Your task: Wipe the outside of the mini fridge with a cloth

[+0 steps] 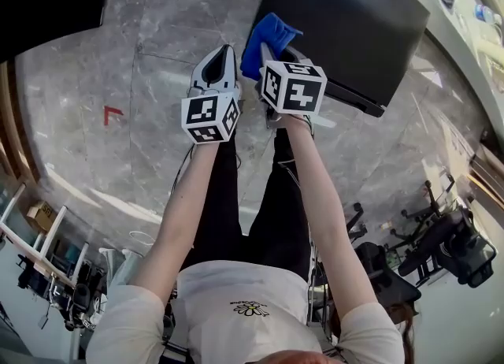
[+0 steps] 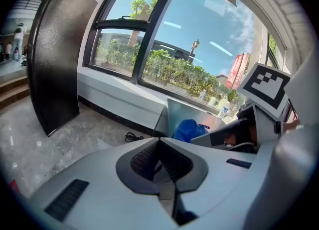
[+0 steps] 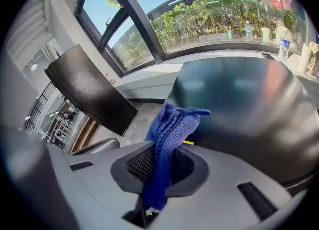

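Observation:
The mini fridge point(image 1: 346, 16) is a dark, glossy box on the floor ahead of me, filling the right of the right gripper view point(image 3: 249, 104). A blue knitted cloth point(image 3: 167, 144) is pinched in my right gripper point(image 3: 160, 167), which is shut on it and held just short of the fridge's near edge. From the head camera the cloth point(image 1: 266, 39) sticks out ahead of that gripper point(image 1: 272, 59) beside the fridge's left corner. My left gripper point(image 1: 219, 59) hangs alongside, over the floor, jaws shut with nothing between them point(image 2: 160, 160). Its view shows the cloth point(image 2: 189, 129) to the right.
Grey marble floor point(image 1: 118, 63) lies to the left, with a red mark point(image 1: 113, 114). A tall dark panel point(image 2: 55, 59) leans near the window wall point(image 2: 124, 102). A black cable point(image 2: 132, 137) lies on the floor. Office chairs point(image 1: 453, 244) stand at the right.

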`<state>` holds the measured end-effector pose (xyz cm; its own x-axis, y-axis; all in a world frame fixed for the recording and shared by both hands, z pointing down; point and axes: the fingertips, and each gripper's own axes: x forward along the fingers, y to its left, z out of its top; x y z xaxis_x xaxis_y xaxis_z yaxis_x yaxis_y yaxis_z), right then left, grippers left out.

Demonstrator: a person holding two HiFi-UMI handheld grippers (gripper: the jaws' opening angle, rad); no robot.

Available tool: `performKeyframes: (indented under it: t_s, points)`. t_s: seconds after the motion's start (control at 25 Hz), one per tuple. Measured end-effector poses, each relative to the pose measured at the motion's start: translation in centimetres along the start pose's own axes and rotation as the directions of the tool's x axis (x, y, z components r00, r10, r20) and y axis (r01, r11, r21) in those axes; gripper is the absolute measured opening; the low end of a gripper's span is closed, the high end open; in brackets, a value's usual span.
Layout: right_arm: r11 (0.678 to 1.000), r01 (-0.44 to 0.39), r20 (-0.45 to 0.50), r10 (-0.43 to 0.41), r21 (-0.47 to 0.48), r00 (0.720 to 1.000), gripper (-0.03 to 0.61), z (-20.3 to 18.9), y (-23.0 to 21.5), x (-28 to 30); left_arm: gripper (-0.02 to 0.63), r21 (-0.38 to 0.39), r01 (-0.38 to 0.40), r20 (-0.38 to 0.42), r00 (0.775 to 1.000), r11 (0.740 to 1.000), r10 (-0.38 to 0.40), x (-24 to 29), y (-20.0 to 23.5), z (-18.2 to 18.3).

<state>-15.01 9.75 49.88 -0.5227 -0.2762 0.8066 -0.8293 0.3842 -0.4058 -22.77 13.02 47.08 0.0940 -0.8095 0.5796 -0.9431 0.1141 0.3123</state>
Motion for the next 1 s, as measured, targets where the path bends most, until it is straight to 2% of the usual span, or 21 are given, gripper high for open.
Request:
performKeyframes:
  t_s: [0.2,0.44,0.84,1.0]
  points:
    - [1.0,-0.011,0.0,0.011,0.001,1.0,0.061,-1.1,-4.4,-2.5,0.003,0.004,0.006,-0.014,1.0,1.0,-0.005,1.0,-5.2,-2.2]
    - [1.0,0.007,-0.006,-0.007,0.01,1.0,0.061,-3.1,-11.2,-6.8,0.004,0.039,0.059,-0.012,0.998,0.998,-0.059,2.5,-13.4,-3.5]
    - [0.992,0.102,-0.001,-0.103,0.08,0.995,0.061,-6.3,-23.8,-14.7,0.005,0.082,0.171,-0.044,0.985,0.982,-0.168,4.9,-26.2,-6.4]
    - [0.986,0.125,0.0,-0.126,0.112,0.992,0.061,-7.2,-26.8,-16.6,0.003,0.088,0.209,-0.06,0.977,0.974,-0.204,5.5,-29.4,-7.4]
